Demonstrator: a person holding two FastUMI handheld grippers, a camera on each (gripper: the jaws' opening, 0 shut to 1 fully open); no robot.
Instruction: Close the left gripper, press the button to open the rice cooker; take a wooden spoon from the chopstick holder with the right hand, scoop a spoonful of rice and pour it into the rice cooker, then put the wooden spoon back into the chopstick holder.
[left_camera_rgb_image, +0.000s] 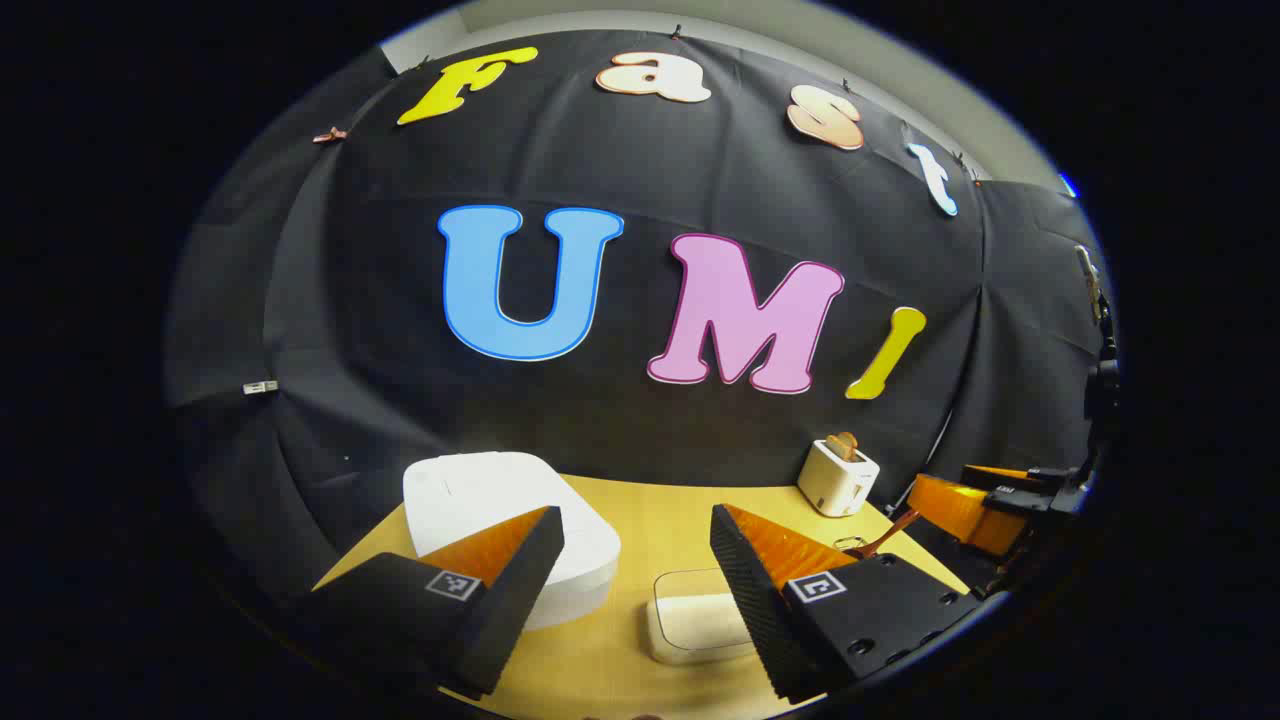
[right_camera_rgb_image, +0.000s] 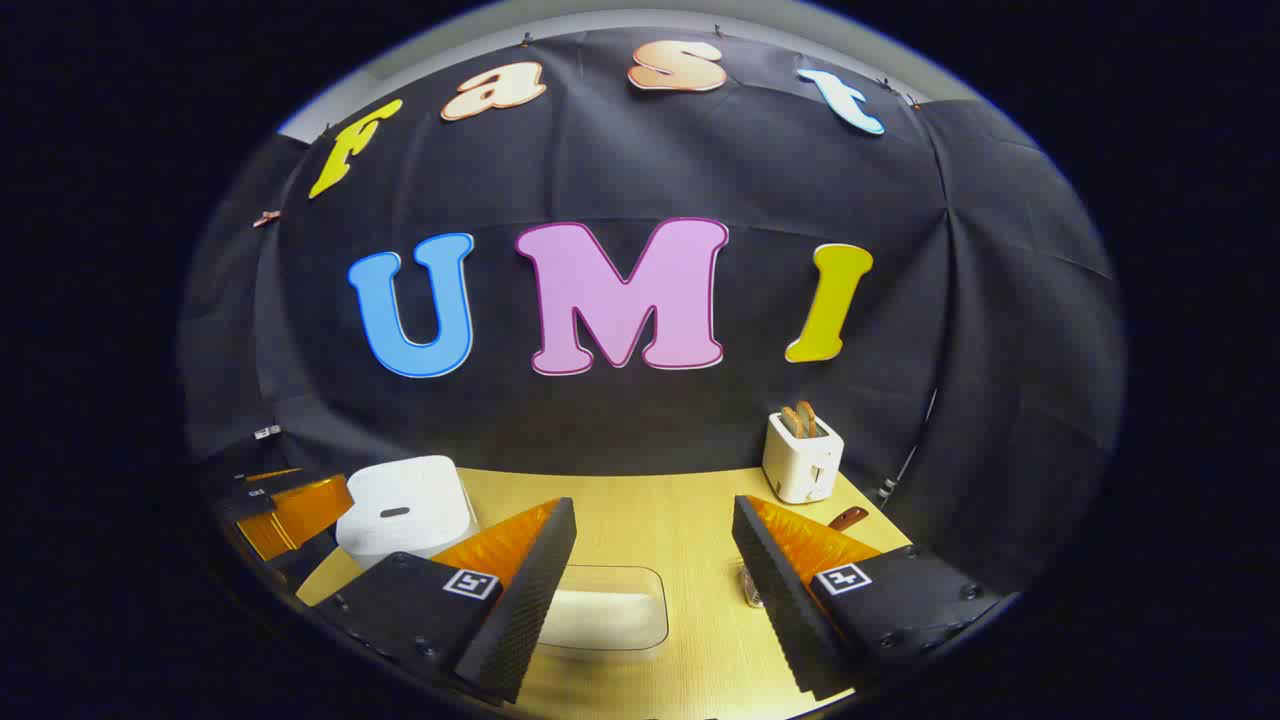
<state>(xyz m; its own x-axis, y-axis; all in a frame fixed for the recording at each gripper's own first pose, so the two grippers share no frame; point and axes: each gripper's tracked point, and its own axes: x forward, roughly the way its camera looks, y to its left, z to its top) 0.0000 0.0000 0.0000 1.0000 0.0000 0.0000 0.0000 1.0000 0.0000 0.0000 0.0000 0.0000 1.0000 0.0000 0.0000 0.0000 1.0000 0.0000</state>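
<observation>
While both of my grippers hover above the wooden tabletop (left_camera_rgb_image: 640, 520), their fingers stand wide apart and grip nothing. My left gripper (left_camera_rgb_image: 637, 585) frames, in the left gripper view, the white rice cooker (left_camera_rgb_image: 500, 520) with its lid down, partly hidden behind my left-hand finger (left_camera_rgb_image: 520, 590), and a clear container of rice (left_camera_rgb_image: 695, 620) lying on the tabletop just beside my right-hand finger (left_camera_rgb_image: 745, 600). A white toaster (left_camera_rgb_image: 838, 477) holding bread stands farther back near the black wall, and my right gripper (left_camera_rgb_image: 985, 505) shows at the far right edge, with a brown wooden spoon handle (left_camera_rgb_image: 885, 537) just before it. My right gripper (right_camera_rgb_image: 655, 585) frames, in the right gripper view, the same container of rice (right_camera_rgb_image: 605, 610) low between my fingers, nearer the left-hand one. The rice cooker (right_camera_rgb_image: 405, 510) sits to the left, closed, its front button facing the camera, and my left gripper (right_camera_rgb_image: 290, 505) shows beside it at the left edge. The toaster (right_camera_rgb_image: 800, 458) stands at the back right, and the spoon handle (right_camera_rgb_image: 848, 518) pokes up behind my right-hand finger (right_camera_rgb_image: 790, 590); the chopstick holder (right_camera_rgb_image: 752, 590) is mostly hidden there.
</observation>
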